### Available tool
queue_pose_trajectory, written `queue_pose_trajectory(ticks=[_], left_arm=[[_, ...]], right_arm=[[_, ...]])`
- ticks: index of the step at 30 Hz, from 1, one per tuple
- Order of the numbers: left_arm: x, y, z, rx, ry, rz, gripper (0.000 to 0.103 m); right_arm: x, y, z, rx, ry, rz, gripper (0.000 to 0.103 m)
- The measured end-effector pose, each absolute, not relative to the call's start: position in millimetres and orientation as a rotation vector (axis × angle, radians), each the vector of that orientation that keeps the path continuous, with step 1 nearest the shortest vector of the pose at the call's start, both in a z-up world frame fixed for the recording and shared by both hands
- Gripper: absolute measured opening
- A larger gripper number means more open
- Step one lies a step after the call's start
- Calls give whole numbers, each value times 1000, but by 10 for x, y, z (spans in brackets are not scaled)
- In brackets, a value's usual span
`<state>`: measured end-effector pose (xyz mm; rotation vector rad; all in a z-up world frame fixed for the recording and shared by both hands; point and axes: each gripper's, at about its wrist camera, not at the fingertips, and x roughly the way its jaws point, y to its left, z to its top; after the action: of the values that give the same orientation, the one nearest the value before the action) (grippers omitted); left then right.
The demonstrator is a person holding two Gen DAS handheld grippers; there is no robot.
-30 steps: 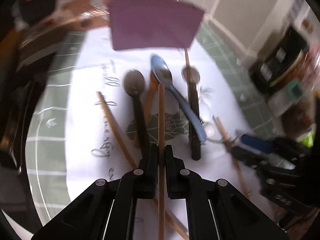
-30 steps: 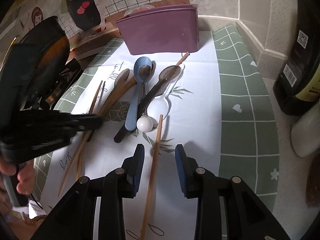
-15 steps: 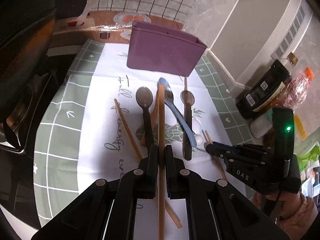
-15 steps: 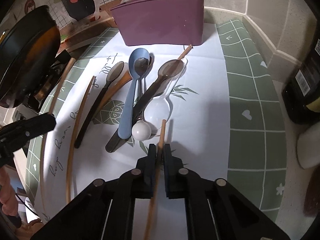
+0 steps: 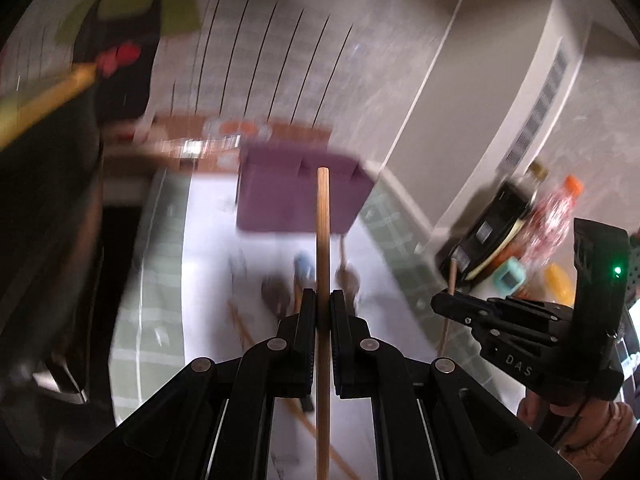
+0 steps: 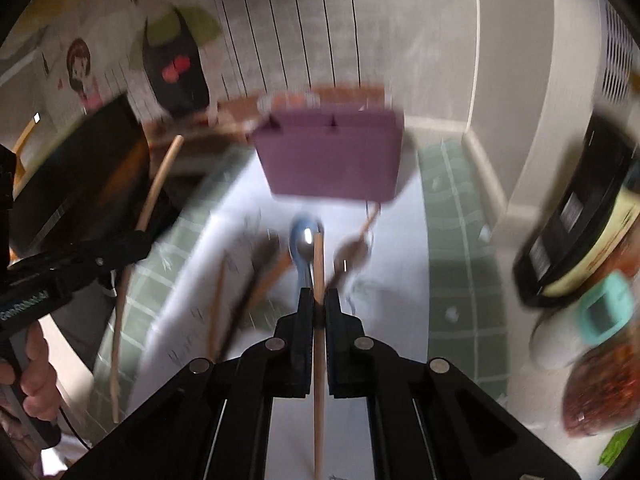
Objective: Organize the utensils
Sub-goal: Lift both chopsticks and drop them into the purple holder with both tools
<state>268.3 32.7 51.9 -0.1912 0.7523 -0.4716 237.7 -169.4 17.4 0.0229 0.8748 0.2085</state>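
Chopstick [image 5: 322,240] clamped each hand-held gripper [image 5: 322,304].

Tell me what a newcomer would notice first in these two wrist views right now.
Each gripper is shut on a wooden chopstick: the left gripper holds a chopstick pointing toward the purple utensil holder at the back of the mat, and the right gripper holds a second chopstick. Below, blurred, spoons including a blue spoon lie on the white mat.
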Motion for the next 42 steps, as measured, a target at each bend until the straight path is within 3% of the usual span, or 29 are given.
queue_pose_trajectory(ticks=[14, 20, 27, 42], left_arm=[[3172, 175, 2070, -132, 335, -396, 7], [3619, -23, 2367, -135, 218, -309, 7], [4215, -78, 2222, -216, 173, -235, 7], [4848, -117, 1082, -238, 202, -57, 7]], right_arm=[[2854, -1530, 2004, -150, 456, 180, 5], [3159, -1600, 2363, -203, 353, 222, 5], [3675, -1774, 2211, -173, 377, 260, 5], [4391, -2009, 1124, -73, 570, 308, 5]])
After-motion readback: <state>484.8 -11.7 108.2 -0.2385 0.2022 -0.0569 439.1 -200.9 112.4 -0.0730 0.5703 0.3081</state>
